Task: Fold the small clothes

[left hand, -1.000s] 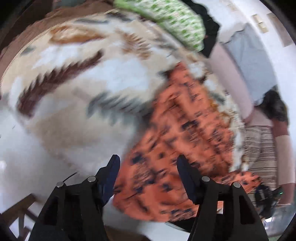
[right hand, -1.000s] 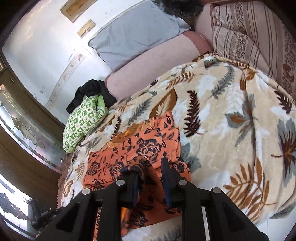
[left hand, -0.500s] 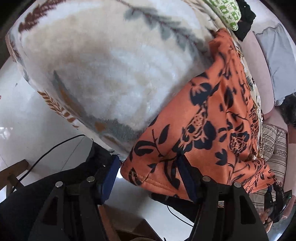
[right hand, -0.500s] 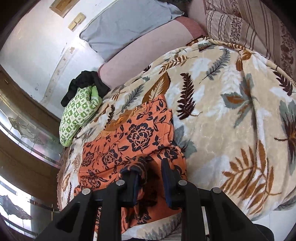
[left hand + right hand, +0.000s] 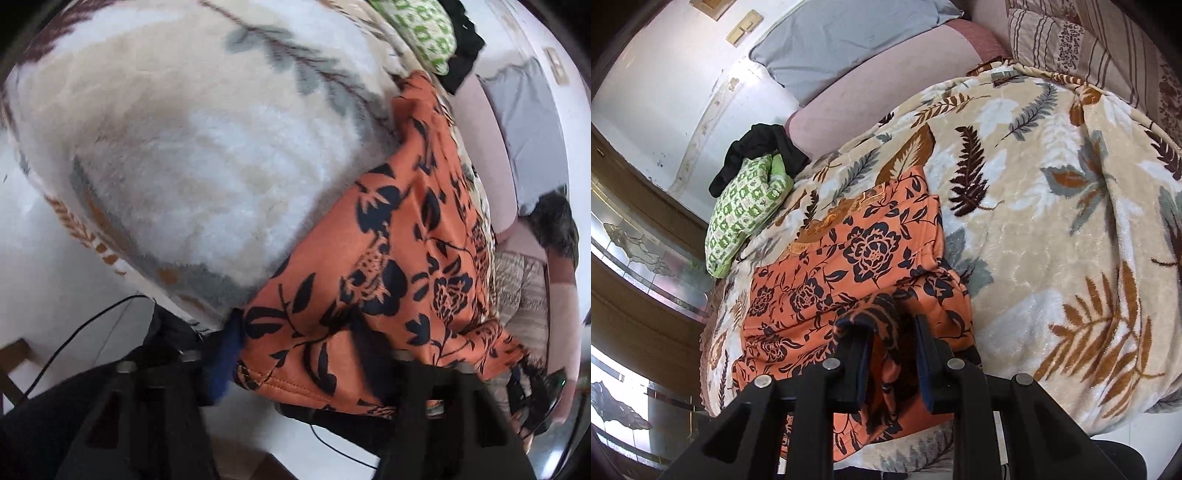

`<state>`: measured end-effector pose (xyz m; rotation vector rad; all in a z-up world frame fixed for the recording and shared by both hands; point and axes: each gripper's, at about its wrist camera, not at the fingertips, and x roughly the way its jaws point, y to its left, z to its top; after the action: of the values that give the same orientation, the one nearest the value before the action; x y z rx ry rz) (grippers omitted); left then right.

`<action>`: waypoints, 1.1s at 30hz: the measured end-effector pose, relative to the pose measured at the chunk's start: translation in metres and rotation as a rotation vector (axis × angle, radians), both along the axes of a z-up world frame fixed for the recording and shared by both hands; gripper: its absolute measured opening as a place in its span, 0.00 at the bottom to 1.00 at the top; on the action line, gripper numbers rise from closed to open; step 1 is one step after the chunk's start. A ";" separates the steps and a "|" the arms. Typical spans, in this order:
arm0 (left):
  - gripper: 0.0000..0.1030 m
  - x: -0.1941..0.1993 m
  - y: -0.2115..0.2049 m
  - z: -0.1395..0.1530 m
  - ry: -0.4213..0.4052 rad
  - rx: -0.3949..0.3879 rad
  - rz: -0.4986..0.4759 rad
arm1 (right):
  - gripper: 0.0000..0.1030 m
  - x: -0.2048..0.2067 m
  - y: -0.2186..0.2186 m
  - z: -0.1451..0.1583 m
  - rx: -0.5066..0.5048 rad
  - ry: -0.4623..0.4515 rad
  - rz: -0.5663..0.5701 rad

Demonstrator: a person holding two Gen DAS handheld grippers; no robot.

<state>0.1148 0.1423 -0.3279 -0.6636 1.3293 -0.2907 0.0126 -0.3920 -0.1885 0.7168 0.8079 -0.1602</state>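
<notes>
Orange floral garment (image 5: 849, 258) on the leaf-print blanket (image 5: 1052, 221) — my right tongs (image 5: 892, 354) clamp its hem; my left tongs (image 5: 295, 354) spread wide around its corner.

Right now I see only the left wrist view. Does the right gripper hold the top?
Observer: Yes. The right gripper is shut on a bunched fold of the top, at the near edge of the bed.
Operator: Is the rest of the top flat?
Observer: Mostly. It lies spread on the blanket, with wrinkles only near the gripper.
Operator: Which end is far from the gripper?
Observer: The neckline, with gold embroidery, lies at the far end.
</notes>
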 end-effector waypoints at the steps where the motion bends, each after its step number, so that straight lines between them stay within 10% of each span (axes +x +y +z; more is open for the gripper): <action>1: 0.45 -0.001 0.001 0.000 -0.004 -0.004 0.000 | 0.23 0.000 0.002 0.000 -0.002 0.000 0.002; 7: 0.12 -0.012 -0.001 0.008 -0.007 -0.109 -0.051 | 0.23 -0.006 0.007 0.008 -0.023 -0.028 -0.005; 16: 0.12 0.009 -0.011 0.073 -0.095 -0.274 -0.118 | 0.23 -0.006 -0.009 0.016 0.000 -0.066 -0.021; 25: 0.12 0.016 -0.021 0.084 -0.137 -0.243 -0.148 | 0.24 -0.003 -0.017 -0.016 0.131 0.070 0.045; 27: 0.12 0.016 -0.023 0.075 -0.117 -0.241 -0.146 | 0.35 -0.008 -0.021 -0.029 0.190 0.107 0.043; 29: 0.12 0.014 -0.020 0.068 -0.103 -0.210 -0.139 | 0.77 -0.020 -0.024 -0.041 0.252 0.118 0.030; 33: 0.15 0.011 -0.019 0.055 -0.072 -0.195 -0.133 | 0.77 -0.047 -0.032 -0.042 0.318 0.027 0.002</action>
<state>0.1260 0.1238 -0.2724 -0.7213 1.2880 -0.5525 -0.0342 -0.4237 -0.2307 1.0152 0.8700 -0.0391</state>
